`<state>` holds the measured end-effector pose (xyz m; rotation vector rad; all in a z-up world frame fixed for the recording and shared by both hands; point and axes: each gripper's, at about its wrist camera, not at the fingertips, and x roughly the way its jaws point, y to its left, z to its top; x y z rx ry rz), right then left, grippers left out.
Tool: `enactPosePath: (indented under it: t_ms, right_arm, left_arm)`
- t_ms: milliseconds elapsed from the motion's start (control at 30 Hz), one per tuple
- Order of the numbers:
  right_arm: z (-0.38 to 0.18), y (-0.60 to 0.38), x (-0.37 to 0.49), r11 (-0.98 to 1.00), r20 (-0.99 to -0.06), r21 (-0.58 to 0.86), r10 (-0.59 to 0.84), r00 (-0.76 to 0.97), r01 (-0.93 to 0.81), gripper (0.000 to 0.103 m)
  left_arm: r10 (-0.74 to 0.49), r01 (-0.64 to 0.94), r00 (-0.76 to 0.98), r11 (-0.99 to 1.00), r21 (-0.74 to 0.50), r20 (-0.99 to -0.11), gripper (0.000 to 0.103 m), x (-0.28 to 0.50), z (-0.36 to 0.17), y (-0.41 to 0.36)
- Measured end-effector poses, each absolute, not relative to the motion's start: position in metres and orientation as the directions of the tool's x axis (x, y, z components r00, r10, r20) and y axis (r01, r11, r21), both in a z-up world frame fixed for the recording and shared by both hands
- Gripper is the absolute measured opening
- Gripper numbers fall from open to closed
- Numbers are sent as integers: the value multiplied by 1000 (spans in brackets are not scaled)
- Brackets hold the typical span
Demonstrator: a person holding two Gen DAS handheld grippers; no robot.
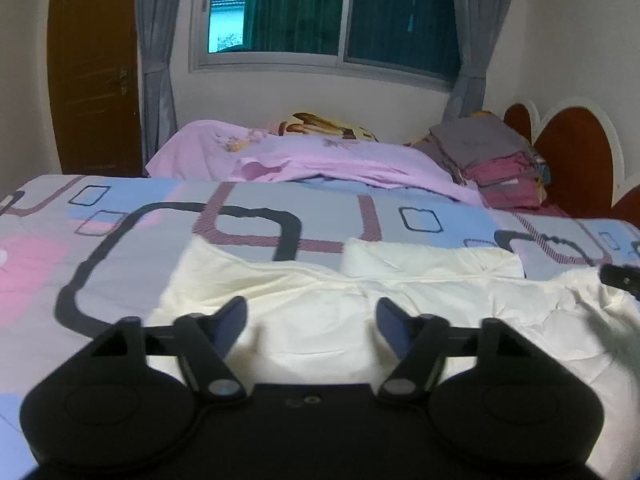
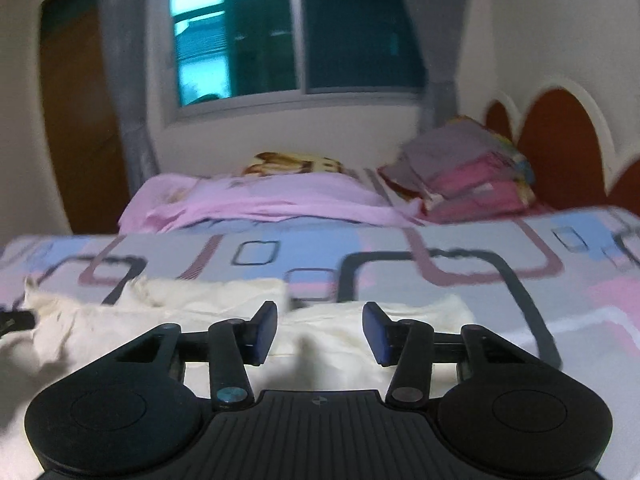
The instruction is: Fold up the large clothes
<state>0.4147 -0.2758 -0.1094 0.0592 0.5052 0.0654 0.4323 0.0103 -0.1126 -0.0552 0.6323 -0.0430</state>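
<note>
Evidently mid-fold, the cream garment [image 1: 360,308] lies spread flat along the near edge of the bed [image 1: 120,240], so its edges can be reached; the left gripper [image 1: 312,320] and right gripper [image 2: 320,328] hover above it, fingers released, grasping nothing.

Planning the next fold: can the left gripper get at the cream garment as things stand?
Probably yes. The left gripper hangs over the cream garment with its jaws open and nothing between them and the cloth.
</note>
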Motion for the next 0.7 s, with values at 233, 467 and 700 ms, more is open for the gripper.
enactPosePath:
  t_ms: [233,467,700]
  right_arm:
    - [-149,-266,444,998,-511,-54,-36,859,10,48]
    - [-196,-290,461,996,-542,-59,-87,836,65,48]
    - [-220,-293,464,996,-530,-47,-85,844,71,49]
  left_arm:
    - [82,-87,814,996,18,-575,60,457,-154,17]
    - [94,-93,812,995,31,-576,63,456,-182,27]
    - [81,-95,820,995,4,-566,64,457,-193,27]
